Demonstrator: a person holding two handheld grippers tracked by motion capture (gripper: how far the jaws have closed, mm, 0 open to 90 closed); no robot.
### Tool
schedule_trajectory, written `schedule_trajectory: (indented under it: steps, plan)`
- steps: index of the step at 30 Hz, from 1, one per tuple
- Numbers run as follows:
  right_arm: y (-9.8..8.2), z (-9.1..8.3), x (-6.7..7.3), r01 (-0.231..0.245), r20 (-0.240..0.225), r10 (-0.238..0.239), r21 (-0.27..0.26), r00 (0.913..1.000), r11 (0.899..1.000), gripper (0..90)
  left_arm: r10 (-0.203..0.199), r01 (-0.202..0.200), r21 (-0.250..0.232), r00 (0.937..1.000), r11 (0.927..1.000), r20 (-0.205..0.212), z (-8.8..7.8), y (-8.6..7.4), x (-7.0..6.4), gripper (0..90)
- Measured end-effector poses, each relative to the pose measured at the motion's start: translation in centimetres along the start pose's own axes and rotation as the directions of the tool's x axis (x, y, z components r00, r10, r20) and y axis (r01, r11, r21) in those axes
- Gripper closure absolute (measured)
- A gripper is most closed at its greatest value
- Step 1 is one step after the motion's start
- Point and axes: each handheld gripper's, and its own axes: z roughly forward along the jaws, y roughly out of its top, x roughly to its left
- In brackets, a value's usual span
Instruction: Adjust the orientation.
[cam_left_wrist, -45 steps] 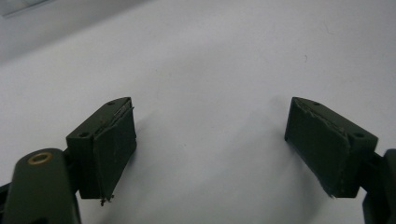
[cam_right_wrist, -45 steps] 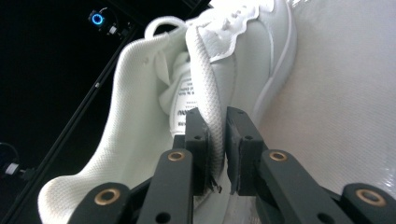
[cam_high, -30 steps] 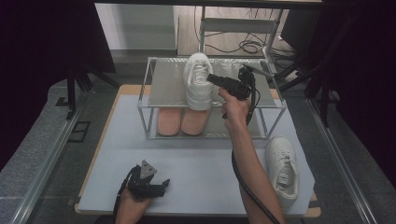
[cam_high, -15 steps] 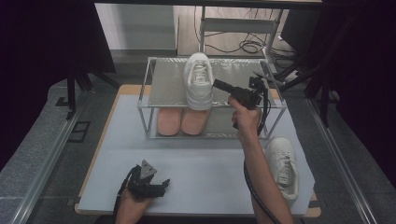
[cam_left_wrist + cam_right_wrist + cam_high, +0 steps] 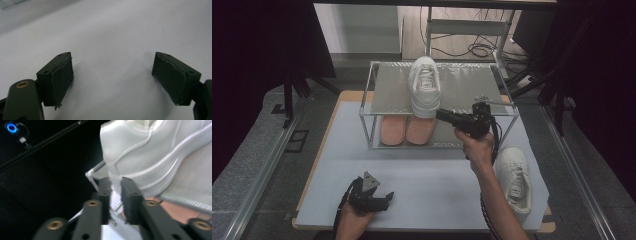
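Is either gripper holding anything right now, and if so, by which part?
Nothing is held. The right gripper, its jaws just closed to a narrow gap with nothing between them, sits just off the heel of the white shoe on the rack. The left gripper is open over the table.

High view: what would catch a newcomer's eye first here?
The white sneaker standing on top of the wire shoe rack, with the right gripper at its heel, jaws nearly together after closing, nothing visibly between them. Under it, a pink pair sits on the lower shelf, and a second white sneaker lies at the table's right edge.
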Motion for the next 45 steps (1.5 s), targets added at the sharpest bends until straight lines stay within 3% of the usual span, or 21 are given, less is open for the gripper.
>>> schedule_trajectory:
  steps: [3, 6, 10, 12, 18, 24, 29, 33, 37, 39, 41, 45]
  plan:
    - [-0.8, 0.7, -0.1, 0.004, -0.006, -0.003, 0.028, 1.0, 1.0, 89.3, 0.0, 0.0, 0.0, 1.0, 1.0, 0.0, 0.0, 0.0, 0.0, 17.2]
    - [-1.2, 1.6, -0.5, 0.019, 0.02, -0.02, 0.051, 0.9996, 0.998, 89.8, -0.002, 0.002, 0.0, 1.0, 1.0, 0.001, 0.0, 0.0, 0.0, 17.2]
    - [-1.3, 2.3, -1.1, -0.002, 0.031, 0.001, 0.046, 0.9995, 0.999, 89.9, -0.001, 0.001, 0.0, 1.0, 1.0, 0.001, 0.0, 0.0, 0.0, 17.3]
    - [-1.3, 2.4, -1.2, -0.02, 0.019, 0.019, 0.04, 0.9996, 0.999, 89.9, 0.0, 0.0, -0.001, 1.0, 1.0, 0.002, 0.0, 0.0, 0.0, 17.6]
    - [-1.3, 3.1, -1.0, -0.015, 0.013, 0.015, 0.042, 0.9998, 0.999, 90.0, 0.001, -0.001, 0.0, 1.0, 1.0, 0.002, 0.0, 0.0, 0.0, 17.7]
    - [-1.2, 4.2, -0.5, -0.011, 0.011, 0.01, 0.053, 0.9999, 0.999, 89.9, 0.0, 0.0, -0.001, 1.0, 1.0, 0.002, 0.0, 0.0, 0.0, 17.7]
    - [-1.3, 4.2, -0.6, -0.011, 0.005, 0.011, 0.057, 0.9999, 0.998, 89.6, 0.001, -0.001, -0.001, 1.0, 1.0, 0.003, 0.0, 0.0, 0.0, 17.9]
    - [-1.3, 3.7, -0.4, -0.003, 0.023, 0.002, 0.063, 0.9997, 0.998, 81.0, 0.0, 0.0, -0.001, 1.0, 1.0, 0.003, 0.0, 0.0, 0.0, 17.9]
    - [-1.4, 3.1, 0.1, 0.032, 0.064, -0.038, 0.096, 0.9972, 0.995, 67.2, 0.001, -0.001, 0.0, 1.0, 1.0, 0.002, 0.0, 0.0, 0.0, 17.9]
    - [-1.4, 2.8, 0.4, 0.071, 0.08, -0.08, 0.113, 0.9935, 0.991, 60.6, 0.001, -0.001, -0.001, 1.0, 1.0, 0.002, 0.0, 0.0, 0.0, 17.9]
    - [-1.4, 2.5, 0.9, 0.127, 0.101, -0.14, 0.13, 0.985, 0.983, 54.7, 0.0, 0.0, -0.001, 1.0, 1.0, 0.002, 0.0, 0.0, 0.0, 17.9]
    - [-1.7, 1.9, 1.8, 0.233, 0.125, -0.254, 0.157, 0.9592, 0.96, 44.9, 0.001, -0.001, -0.001, 1.0, 1.0, 0.002, 0.0, 0.0, 0.0, 17.8]
